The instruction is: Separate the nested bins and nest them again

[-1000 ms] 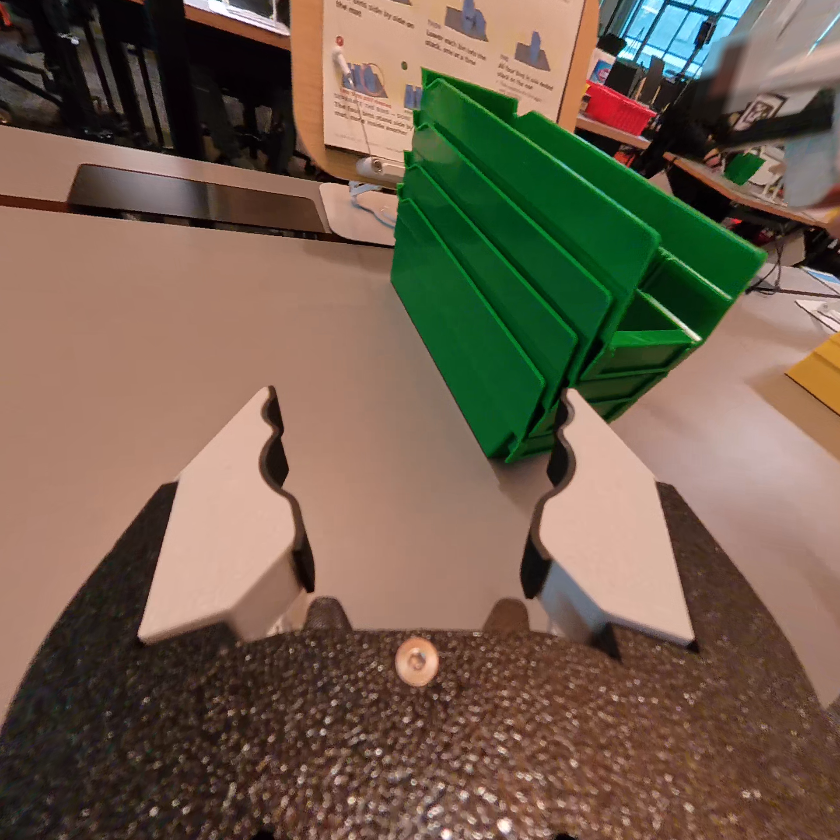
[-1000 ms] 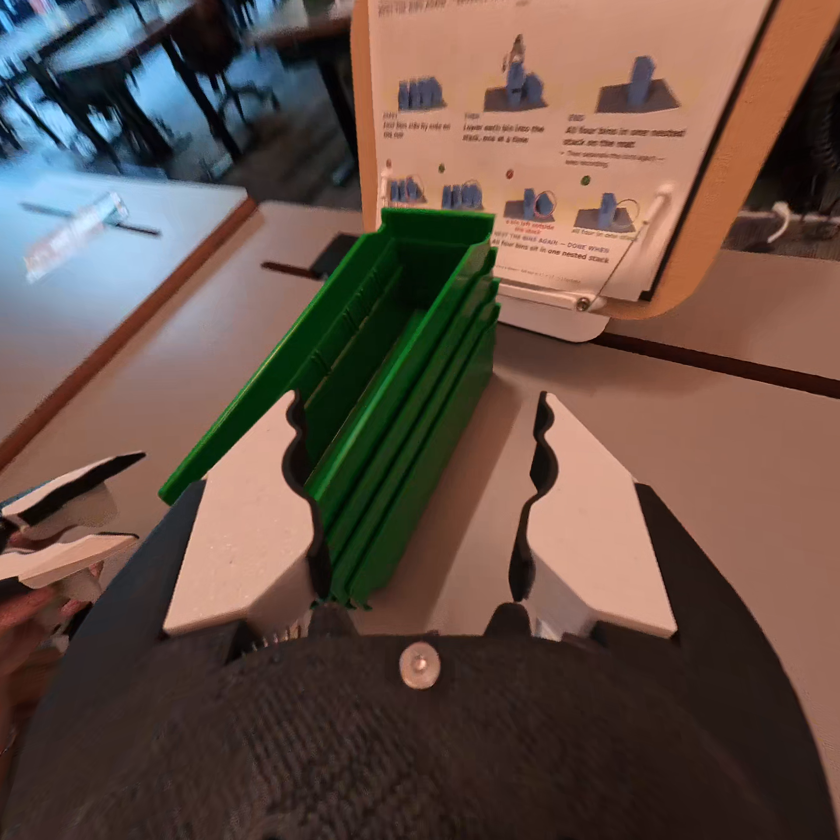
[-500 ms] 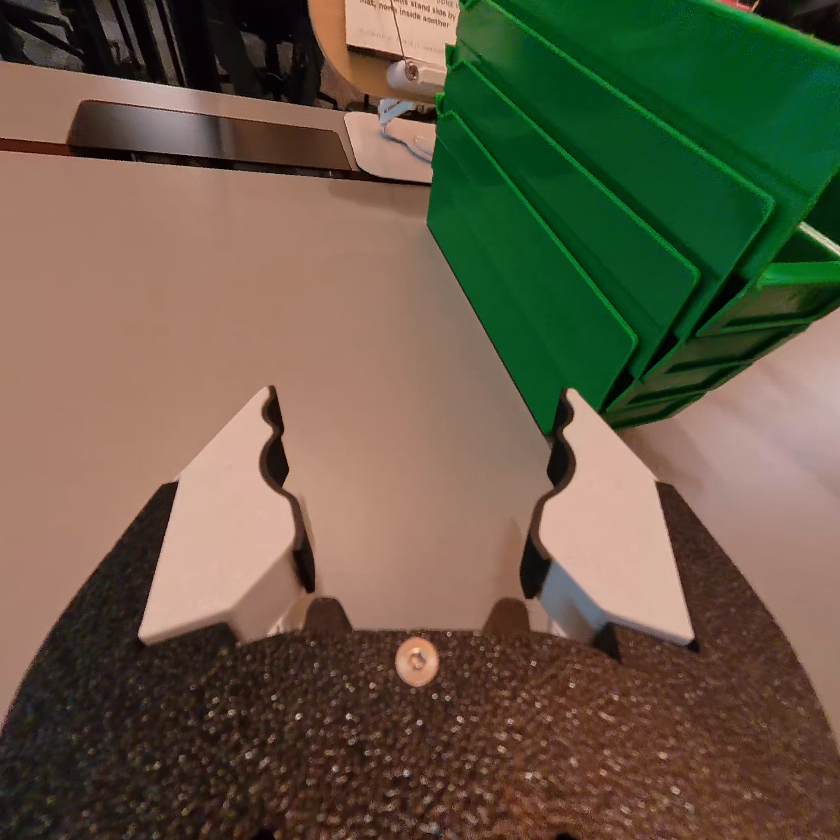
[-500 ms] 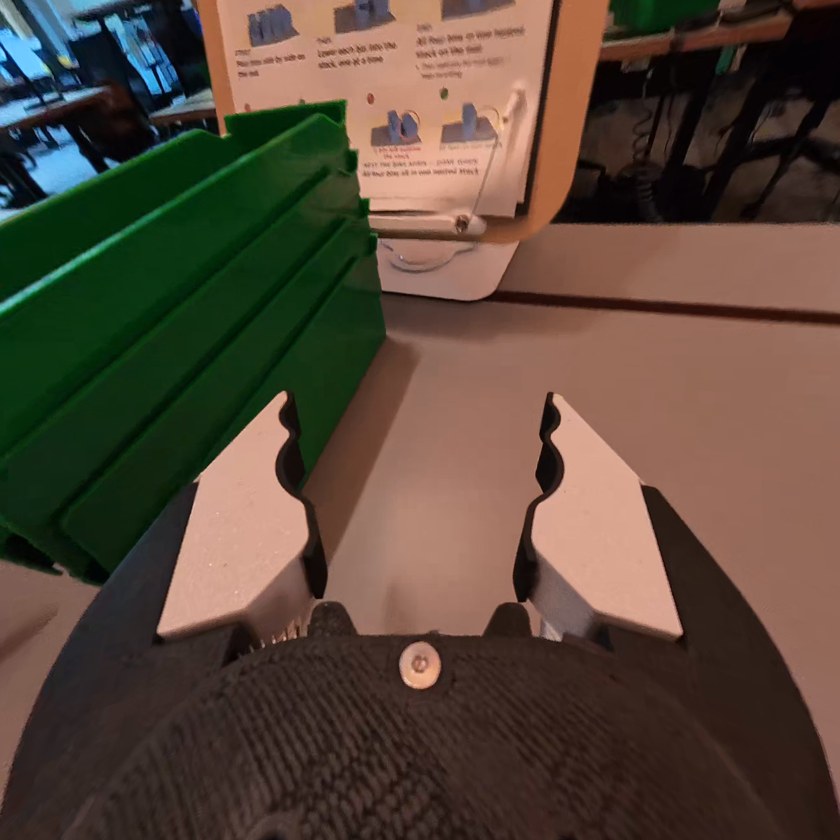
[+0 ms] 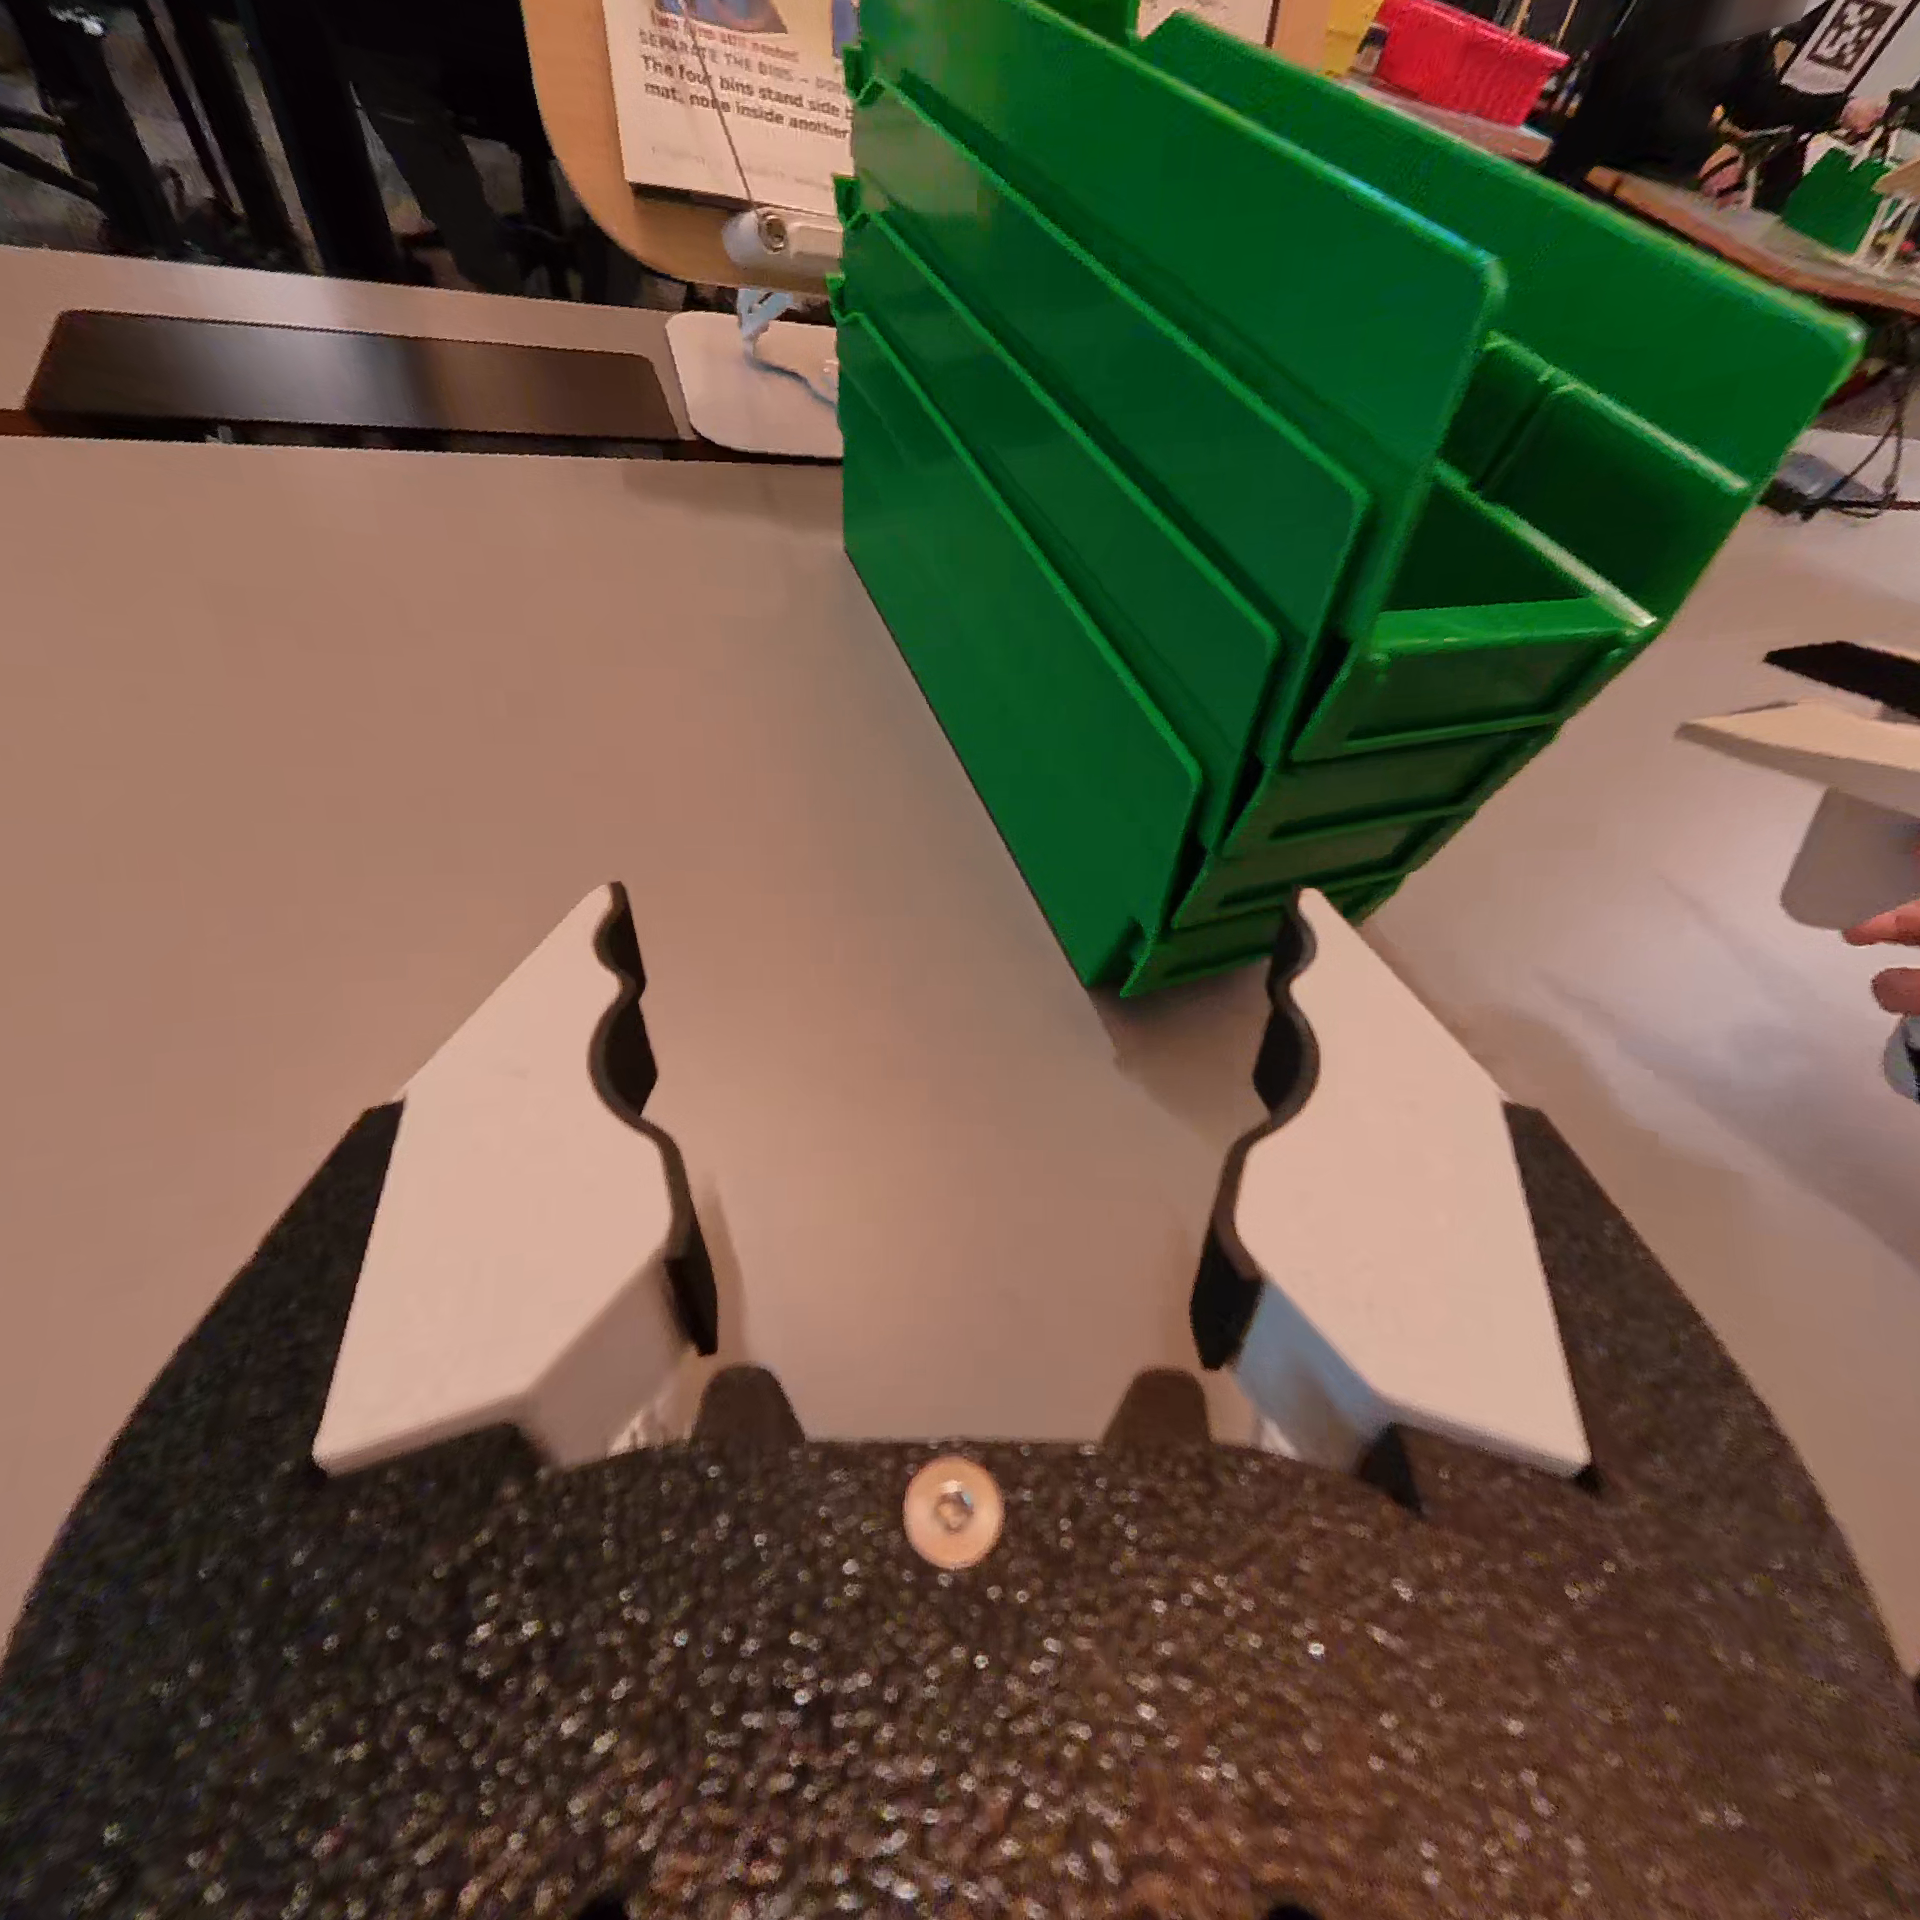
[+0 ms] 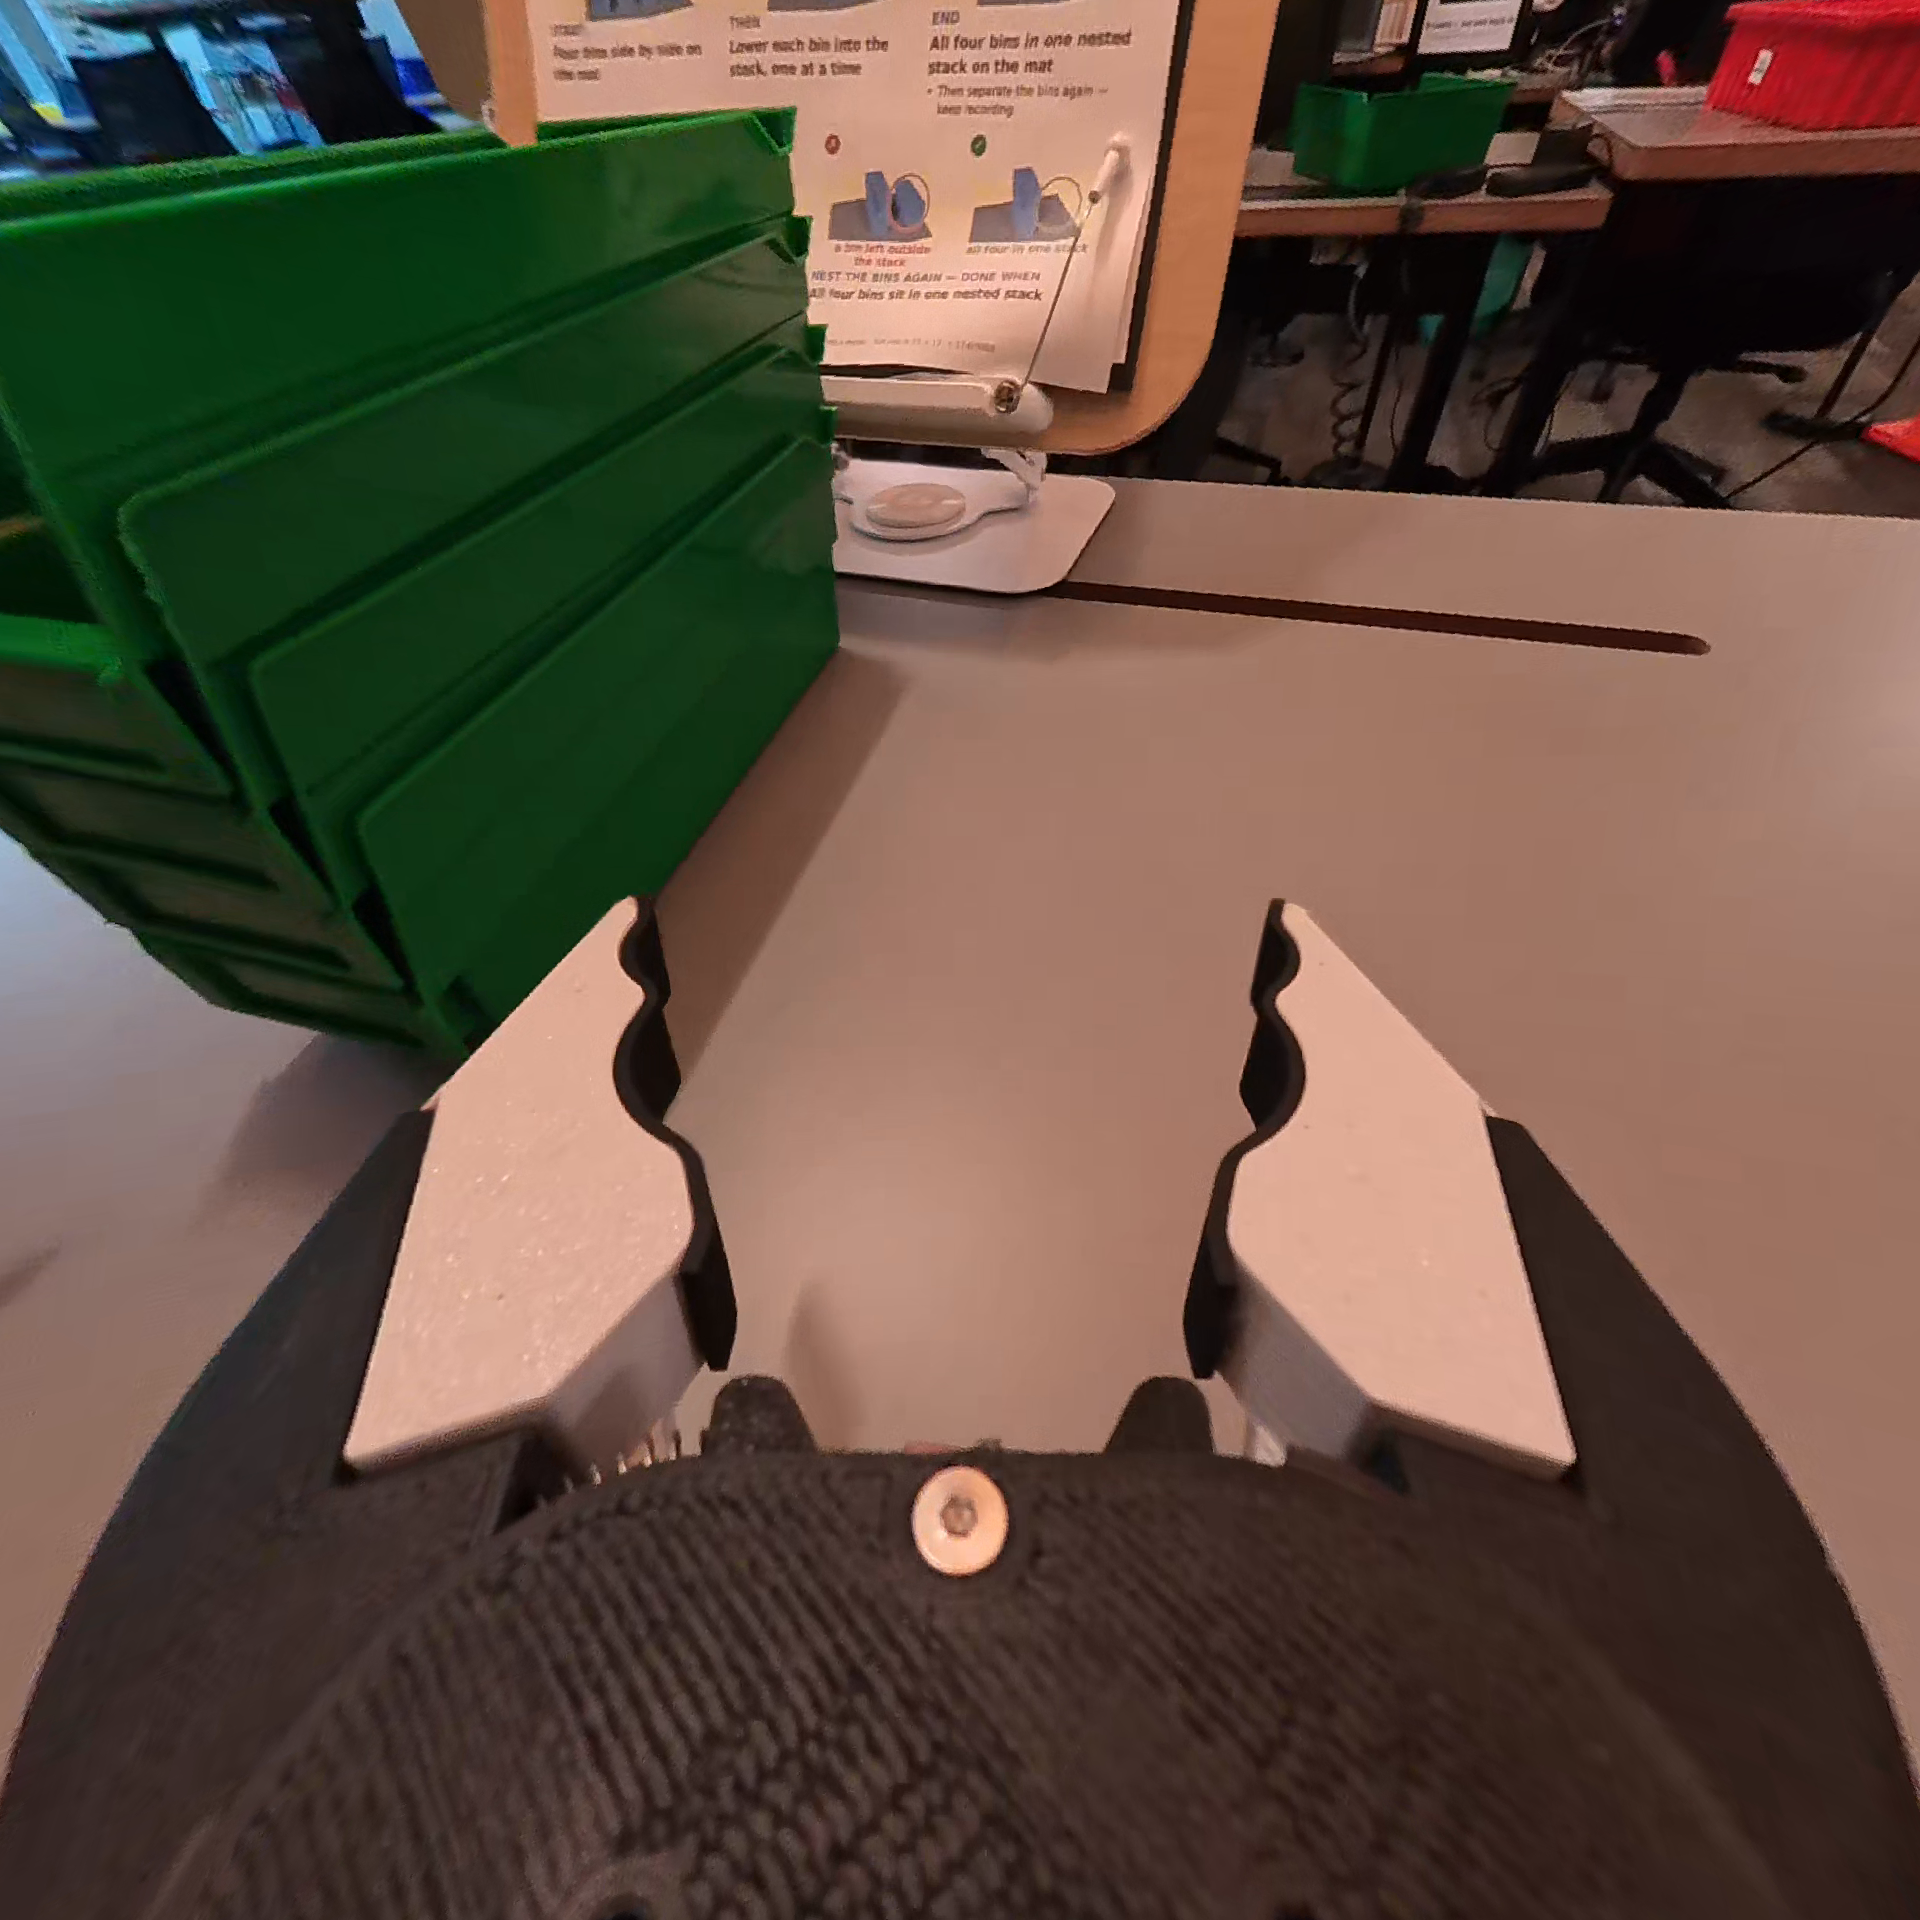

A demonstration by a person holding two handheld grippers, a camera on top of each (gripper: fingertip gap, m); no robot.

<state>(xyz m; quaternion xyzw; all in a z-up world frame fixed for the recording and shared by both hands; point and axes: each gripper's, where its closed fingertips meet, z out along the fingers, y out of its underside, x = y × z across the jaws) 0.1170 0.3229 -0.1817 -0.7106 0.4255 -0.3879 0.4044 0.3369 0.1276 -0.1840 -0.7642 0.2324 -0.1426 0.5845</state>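
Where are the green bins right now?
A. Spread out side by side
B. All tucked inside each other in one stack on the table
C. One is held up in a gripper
B: the green bins sit nested in one stack on the table, and both grippers are open and empty.

Rt tongs (image 6: 956,914) agape — nested green bins (image 6: 436,540) left

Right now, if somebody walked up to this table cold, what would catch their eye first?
The stack of bright green nested bins on the grey table, four stepped side walls showing. The open left gripper sits on one side of it, its right fingertip near the stack's bottom corner, and the open right gripper on the other side, both empty. Behind the stack stands an instruction sheet on a wooden board.
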